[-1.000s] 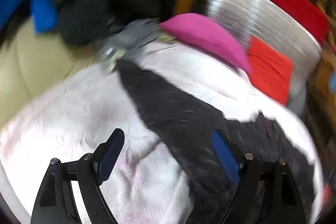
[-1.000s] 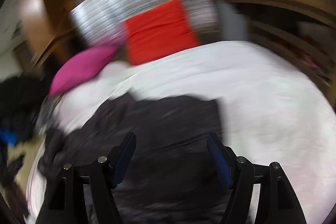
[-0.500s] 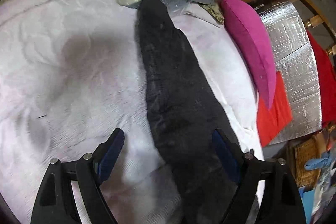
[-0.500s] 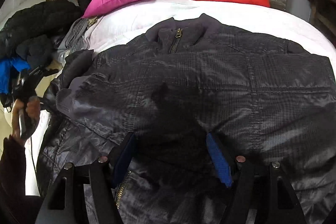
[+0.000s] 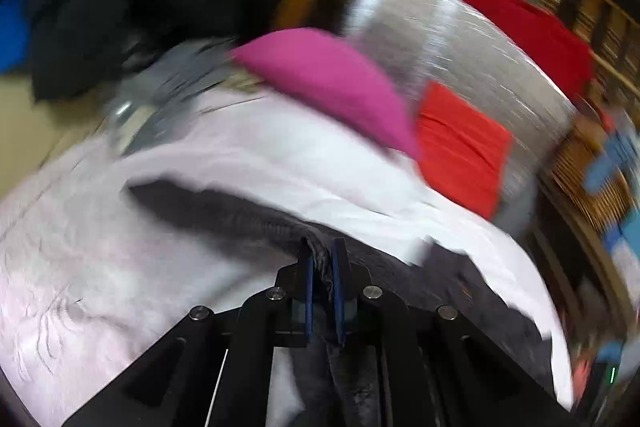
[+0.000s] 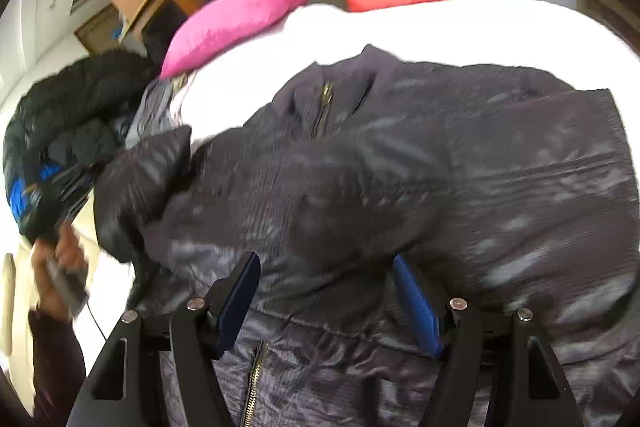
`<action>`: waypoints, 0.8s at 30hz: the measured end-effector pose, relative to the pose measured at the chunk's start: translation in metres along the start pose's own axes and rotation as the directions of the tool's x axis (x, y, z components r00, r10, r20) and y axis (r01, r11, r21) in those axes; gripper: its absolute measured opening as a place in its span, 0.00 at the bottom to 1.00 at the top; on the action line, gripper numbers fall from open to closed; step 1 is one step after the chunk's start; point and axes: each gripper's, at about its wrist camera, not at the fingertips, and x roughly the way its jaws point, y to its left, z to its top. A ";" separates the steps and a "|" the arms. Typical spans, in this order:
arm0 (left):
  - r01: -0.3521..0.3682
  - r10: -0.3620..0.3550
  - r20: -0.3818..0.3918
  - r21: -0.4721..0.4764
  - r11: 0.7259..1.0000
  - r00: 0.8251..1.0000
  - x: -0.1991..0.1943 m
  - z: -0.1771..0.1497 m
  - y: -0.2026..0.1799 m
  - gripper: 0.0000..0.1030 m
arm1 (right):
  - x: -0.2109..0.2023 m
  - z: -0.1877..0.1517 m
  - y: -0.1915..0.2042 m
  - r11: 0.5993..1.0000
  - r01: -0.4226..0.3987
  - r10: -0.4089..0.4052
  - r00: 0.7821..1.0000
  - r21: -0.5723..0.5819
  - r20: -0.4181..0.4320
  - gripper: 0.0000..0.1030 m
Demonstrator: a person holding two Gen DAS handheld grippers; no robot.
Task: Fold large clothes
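Observation:
A large dark grey quilted jacket (image 6: 400, 179) with a gold zip lies front up on a white bedcover (image 6: 440, 27). Its left sleeve (image 6: 136, 183) is lifted and folded over toward the body. My left gripper (image 5: 322, 255) is shut on the dark sleeve fabric (image 5: 248, 215), which stretches away from the jaws over the bedcover (image 5: 80, 247). My right gripper (image 6: 326, 279) is open, its blue pads (image 6: 416, 303) hovering just over the jacket's lower front without holding anything. Both views are motion blurred.
A pink pillow (image 5: 328, 83) and a red cushion (image 5: 460, 143) lean on a silver foil panel (image 5: 460, 39) at the bed head. A pile of dark and blue clothes (image 6: 68, 131) lies at the left. The person's hand (image 6: 60, 267) shows at lower left.
My left gripper has closed on the jacket sleeve and pulled it across toward the jacket body. My right gripper has stayed open over the jacket's front, shifting slightly.

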 end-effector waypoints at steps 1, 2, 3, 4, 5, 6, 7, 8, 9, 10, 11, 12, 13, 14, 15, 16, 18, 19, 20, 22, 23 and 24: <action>0.017 -0.016 -0.004 0.047 0.999 1.000 -0.005 -0.008 -0.018 0.08 | -0.003 0.001 -0.002 1.000 0.001 -0.001 1.000 0.011 0.013 0.70; 0.034 -0.033 -0.014 0.090 0.995 0.999 -0.009 -0.017 -0.035 0.08 | -0.007 0.003 -0.005 1.000 0.001 -0.002 1.000 0.027 0.027 0.70; 0.057 -0.053 -0.036 0.124 0.991 0.998 -0.013 -0.030 -0.053 0.08 | -0.010 0.003 -0.007 0.999 -0.001 -0.001 0.999 0.039 0.035 0.70; 0.074 -0.065 -0.063 0.147 0.986 0.996 -0.011 -0.041 -0.068 0.08 | -0.013 0.003 -0.010 0.998 -0.004 0.002 0.999 0.058 0.043 0.70; 0.077 -0.064 -0.087 0.164 0.983 0.994 -0.007 -0.051 -0.078 0.08 | -0.016 0.004 -0.012 0.997 -0.008 0.005 0.999 0.071 0.047 0.70; 0.070 -0.048 -0.114 0.193 0.979 0.992 -0.002 -0.065 -0.090 0.08 | -0.017 0.004 -0.014 0.996 -0.014 0.010 0.999 0.083 0.050 0.70; 0.061 -0.034 -0.129 0.215 0.975 0.991 0.004 -0.074 -0.098 0.08 | -0.019 0.004 -0.016 0.995 -0.017 0.012 0.998 0.095 0.054 0.70; 0.050 -0.011 -0.156 0.246 0.968 0.988 0.011 -0.089 -0.107 0.08 | -0.020 0.004 -0.017 0.995 -0.014 0.009 0.998 0.100 0.057 0.70; 0.043 0.011 -0.192 0.272 0.961 0.981 0.019 -0.102 -0.113 0.08 | -0.022 0.004 -0.018 0.995 -0.010 0.004 0.998 0.103 0.059 0.70; 0.037 0.026 -0.217 0.283 0.959 0.976 0.023 -0.110 -0.116 0.08 | -0.023 0.004 -0.019 0.994 -0.006 -0.001 0.998 0.108 0.061 0.70; 0.031 0.044 -0.251 0.286 0.958 0.967 0.029 -0.119 -0.116 0.15 | -0.024 0.004 -0.021 0.993 -0.004 -0.004 0.998 0.115 0.064 0.70; 0.041 0.044 -0.293 0.278 0.960 0.955 0.033 -0.125 -0.113 0.38 | -0.025 0.005 -0.023 0.992 -0.005 -0.003 0.998 0.124 0.066 0.70; 0.057 0.033 -0.328 0.261 0.964 0.944 0.034 -0.128 -0.108 0.53 | -0.027 0.006 -0.025 0.991 -0.009 0.000 0.998 0.132 0.067 0.70; 0.083 0.004 -0.364 0.223 0.971 0.931 0.033 -0.128 -0.102 0.69 | -0.030 0.005 -0.030 0.990 -0.011 0.001 0.998 0.141 0.069 0.70; 0.096 -0.024 -0.368 0.179 0.979 0.930 0.026 -0.124 -0.096 0.74 | -0.031 0.006 -0.031 0.989 -0.011 0.000 0.997 0.149 0.072 0.70; 0.107 -0.049 -0.360 0.143 0.984 0.932 0.016 -0.120 -0.089 0.75 | -0.031 0.008 -0.033 0.988 -0.014 0.002 0.997 0.157 0.074 0.70; 0.149 -0.122 -0.343 0.051 0.988 0.931 -0.006 -0.109 -0.072 0.84 | -0.034 0.009 -0.034 0.985 -0.029 0.016 0.997 0.168 0.077 0.71; 0.166 -0.156 -0.330 0.002 0.986 0.931 -0.016 -0.105 -0.063 0.86 | -0.034 0.009 -0.033 0.985 -0.036 0.023 0.997 0.168 0.079 0.71; 0.171 -0.180 -0.306 -0.056 0.984 0.935 -0.026 -0.100 -0.050 0.88 | -0.036 0.009 -0.032 0.985 -0.047 0.034 0.996 0.166 0.081 0.71; 0.158 -0.195 -0.260 -0.159 0.975 0.946 -0.036 -0.087 -0.027 0.88 | -0.037 0.007 -0.027 0.986 -0.062 0.050 0.995 0.153 0.083 0.71; 0.157 -0.208 -0.244 -0.212 0.965 0.947 -0.036 -0.080 -0.015 0.88 | -0.038 0.007 -0.022 0.988 -0.071 0.060 0.995 0.139 0.081 0.71; 0.149 -0.215 -0.232 -0.272 0.951 0.949 -0.034 -0.074 -0.002 0.88 | -0.038 0.006 -0.019 0.989 -0.076 0.066 0.995 0.129 0.080 0.71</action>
